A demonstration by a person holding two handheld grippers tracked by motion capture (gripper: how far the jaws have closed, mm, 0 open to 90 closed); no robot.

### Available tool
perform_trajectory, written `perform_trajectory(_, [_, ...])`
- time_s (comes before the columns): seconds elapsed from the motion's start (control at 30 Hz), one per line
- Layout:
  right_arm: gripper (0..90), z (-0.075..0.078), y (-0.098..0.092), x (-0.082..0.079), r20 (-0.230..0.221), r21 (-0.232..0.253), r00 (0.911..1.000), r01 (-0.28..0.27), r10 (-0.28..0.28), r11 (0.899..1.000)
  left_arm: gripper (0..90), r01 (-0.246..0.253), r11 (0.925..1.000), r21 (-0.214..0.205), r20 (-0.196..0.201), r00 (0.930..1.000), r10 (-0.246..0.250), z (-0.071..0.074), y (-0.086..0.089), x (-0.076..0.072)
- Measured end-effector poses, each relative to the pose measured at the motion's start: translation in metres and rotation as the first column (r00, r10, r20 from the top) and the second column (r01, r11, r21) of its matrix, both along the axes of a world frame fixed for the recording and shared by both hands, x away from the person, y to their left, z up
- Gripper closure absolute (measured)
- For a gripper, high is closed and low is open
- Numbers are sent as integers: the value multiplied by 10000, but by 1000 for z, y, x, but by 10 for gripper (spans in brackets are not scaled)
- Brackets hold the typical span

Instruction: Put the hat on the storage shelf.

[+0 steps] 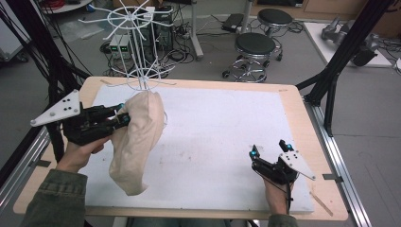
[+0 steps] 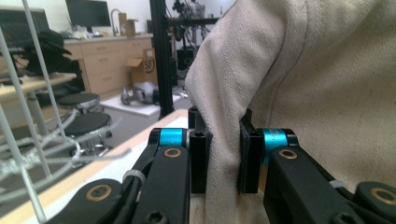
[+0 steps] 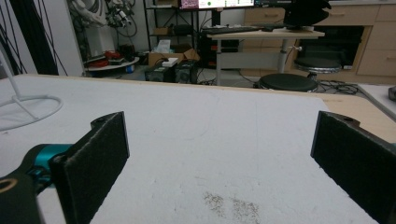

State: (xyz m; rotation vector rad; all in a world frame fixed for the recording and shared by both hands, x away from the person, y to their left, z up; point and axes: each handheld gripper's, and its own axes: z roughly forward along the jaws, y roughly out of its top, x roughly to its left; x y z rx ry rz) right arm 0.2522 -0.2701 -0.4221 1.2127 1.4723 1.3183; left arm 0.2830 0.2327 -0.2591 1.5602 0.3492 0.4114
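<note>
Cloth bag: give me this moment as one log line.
left gripper: shut on cloth bag | bag: lifted beside wire rack | right gripper: open, holding nothing, over mat

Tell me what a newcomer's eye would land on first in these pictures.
First the beige cloth bag, hanging at the table's left with the left gripper pinching a fold of it between its jaws. Behind it stands a white wire rack at the table's far edge. The right gripper rests open near the front right of the white mat, holding nothing.
</note>
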Motion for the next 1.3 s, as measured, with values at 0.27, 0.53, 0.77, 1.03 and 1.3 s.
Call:
perform_trajectory(0.27, [32, 1, 2, -2, -3, -118, 9999, -149, 149, 9998, 784, -382, 9993, 53, 570, 9977, 378, 35, 5, -1])
perform_trajectory(0.53, [32, 3, 2, -2, 48, -231, 9998, -168, 169, 9996, 784, -583, 9983, 44, 1103, 9922, 574, 66, 13, -1])
perform_trajectory(0.77, [32, 6, 0, 5, 37, -356, 9992, -384, 386, 9986, 783, -915, 9955, -245, 1426, 9853, 941, 85, 22, 10])
perform_trajectory(1.03, [32, 7, 1, 17, 57, -239, 9974, -722, 724, 9971, 784, -1602, 9868, -235, 1813, 9700, 1618, 112, 37, 17])
perform_trajectory(1.3, [32, 8, 3, 24, -15, -160, 9953, -967, 967, 9952, 781, -2260, 9717, -684, 2318, 9437, 2359, 136, 56, 25])
